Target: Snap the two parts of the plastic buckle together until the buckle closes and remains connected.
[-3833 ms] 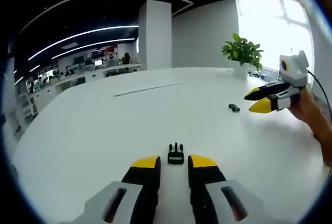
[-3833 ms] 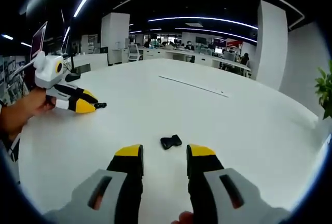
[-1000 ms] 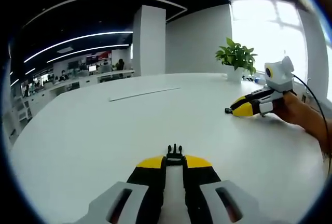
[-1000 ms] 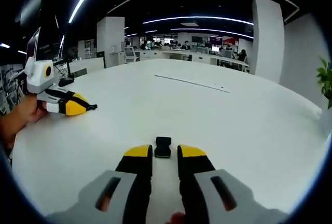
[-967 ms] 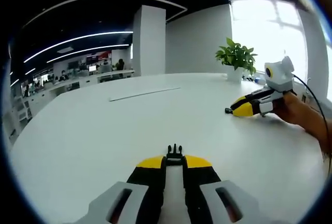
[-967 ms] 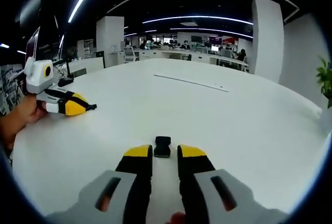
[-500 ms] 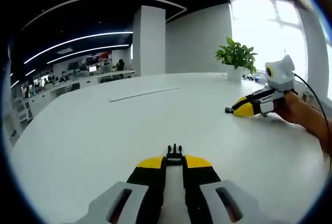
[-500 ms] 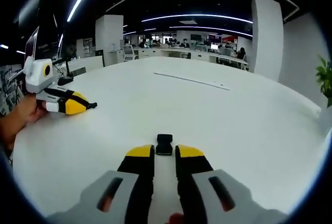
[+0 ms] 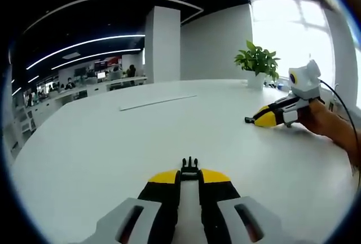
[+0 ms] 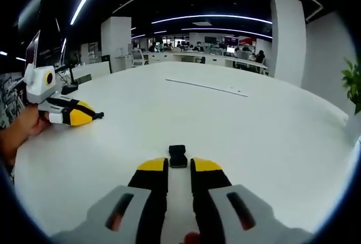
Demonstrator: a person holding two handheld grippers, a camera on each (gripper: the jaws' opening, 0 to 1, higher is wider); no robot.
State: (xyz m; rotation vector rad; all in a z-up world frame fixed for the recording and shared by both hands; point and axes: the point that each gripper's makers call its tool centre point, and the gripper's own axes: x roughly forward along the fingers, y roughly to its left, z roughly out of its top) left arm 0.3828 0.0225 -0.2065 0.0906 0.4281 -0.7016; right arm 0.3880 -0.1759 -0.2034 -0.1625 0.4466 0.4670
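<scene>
So you have each half pinched: the left gripper jaws clamp the pronged buckle half and the right gripper jaws the socket half, both low over the table, well apart; next, bring prongs squarely into the socket.

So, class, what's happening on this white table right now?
A person holds a gripper in each hand. The left gripper is shut on the pronged buckle part, the right gripper on the socket part. The two parts are apart on the table, not yet snapped together.
</scene>
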